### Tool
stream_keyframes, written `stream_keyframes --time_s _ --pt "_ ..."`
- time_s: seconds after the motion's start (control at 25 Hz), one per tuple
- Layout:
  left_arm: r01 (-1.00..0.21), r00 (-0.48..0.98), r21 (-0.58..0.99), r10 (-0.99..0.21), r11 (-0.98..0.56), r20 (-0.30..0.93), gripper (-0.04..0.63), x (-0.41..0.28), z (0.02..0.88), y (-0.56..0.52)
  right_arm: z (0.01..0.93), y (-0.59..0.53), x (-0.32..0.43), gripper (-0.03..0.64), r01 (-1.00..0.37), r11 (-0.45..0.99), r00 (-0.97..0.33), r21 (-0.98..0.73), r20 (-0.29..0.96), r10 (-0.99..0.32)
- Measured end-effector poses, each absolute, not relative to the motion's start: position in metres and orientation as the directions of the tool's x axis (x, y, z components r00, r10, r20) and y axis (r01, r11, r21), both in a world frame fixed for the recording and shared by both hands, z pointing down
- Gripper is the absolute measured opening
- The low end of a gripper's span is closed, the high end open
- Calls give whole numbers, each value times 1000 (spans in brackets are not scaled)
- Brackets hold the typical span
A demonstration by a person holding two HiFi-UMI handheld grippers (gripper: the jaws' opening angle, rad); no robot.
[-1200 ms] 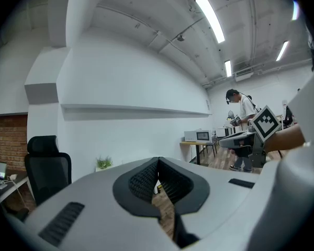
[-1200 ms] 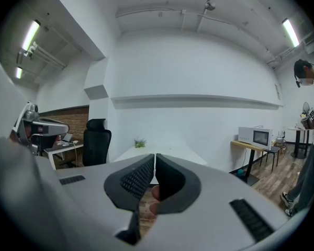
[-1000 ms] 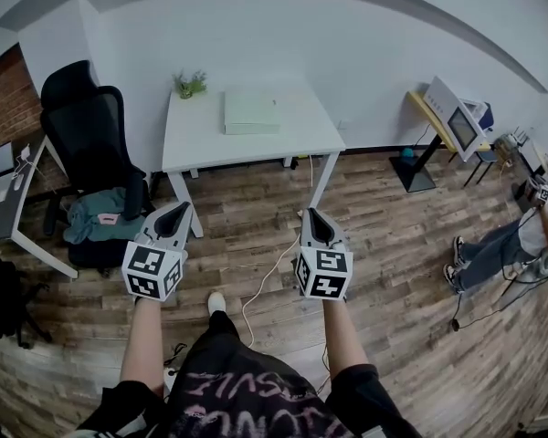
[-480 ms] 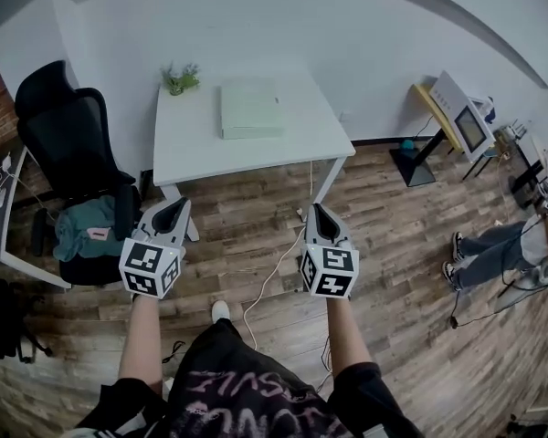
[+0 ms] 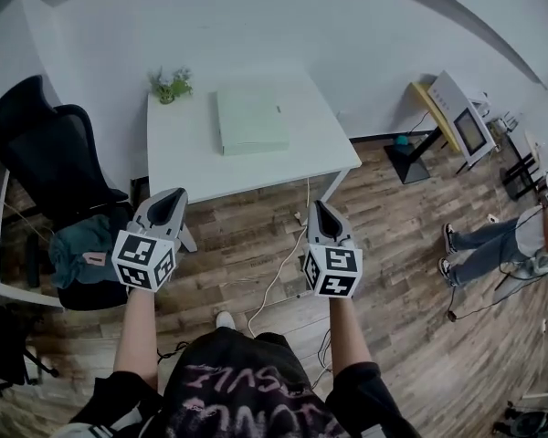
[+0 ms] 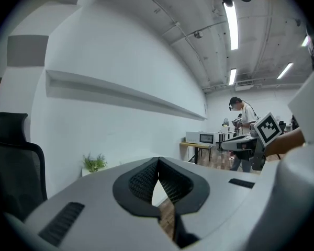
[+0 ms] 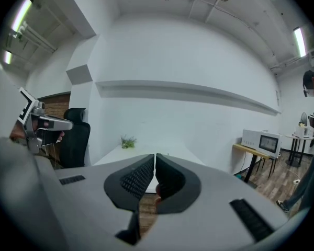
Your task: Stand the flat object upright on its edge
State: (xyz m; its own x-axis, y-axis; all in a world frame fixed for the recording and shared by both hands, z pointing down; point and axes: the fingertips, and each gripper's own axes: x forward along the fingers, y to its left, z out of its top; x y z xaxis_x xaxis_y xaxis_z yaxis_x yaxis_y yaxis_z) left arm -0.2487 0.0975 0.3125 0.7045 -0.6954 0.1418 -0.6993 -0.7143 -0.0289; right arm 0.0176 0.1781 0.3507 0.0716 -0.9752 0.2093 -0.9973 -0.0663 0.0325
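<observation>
While the pale green flat box (image 5: 249,121) lies flat on the white table (image 5: 187,149), toward the far side of the top and a little right of its middle, both grippers are held short of the table's near edge, over the wood-plank floor (image 5: 411,235). The left gripper (image 5: 177,193) points toward the table's near left corner, its jaws clenched together with nothing between them. The right gripper (image 5: 319,206) points toward the near right corner, likewise clenched and empty. Neither touches the table or the box. A small potted plant (image 5: 171,84) stands at the table's far left corner, apart from the box. Left of the table sits a black office chair (image 5: 46,149) with a teal cloth (image 5: 78,245) on its seat. A white cable (image 5: 276,276) trails on the floor from under the table's front. Well to the right of the table, a person's legs (image 5: 479,249) in jeans stretch out.
</observation>
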Motion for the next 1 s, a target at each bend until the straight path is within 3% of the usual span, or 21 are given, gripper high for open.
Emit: stream_keyframes --time_s 0.4,1.0 --pt "-660 743 -10 -654 -751 143 15 -233 315 52 345 143 33 28 -992 -115 124 57 208 -970" --pt "-691 710 -15 -682 -723 172 15 -156 329 -22 359 55 110 28 -997 -62 70 42 210 -975"
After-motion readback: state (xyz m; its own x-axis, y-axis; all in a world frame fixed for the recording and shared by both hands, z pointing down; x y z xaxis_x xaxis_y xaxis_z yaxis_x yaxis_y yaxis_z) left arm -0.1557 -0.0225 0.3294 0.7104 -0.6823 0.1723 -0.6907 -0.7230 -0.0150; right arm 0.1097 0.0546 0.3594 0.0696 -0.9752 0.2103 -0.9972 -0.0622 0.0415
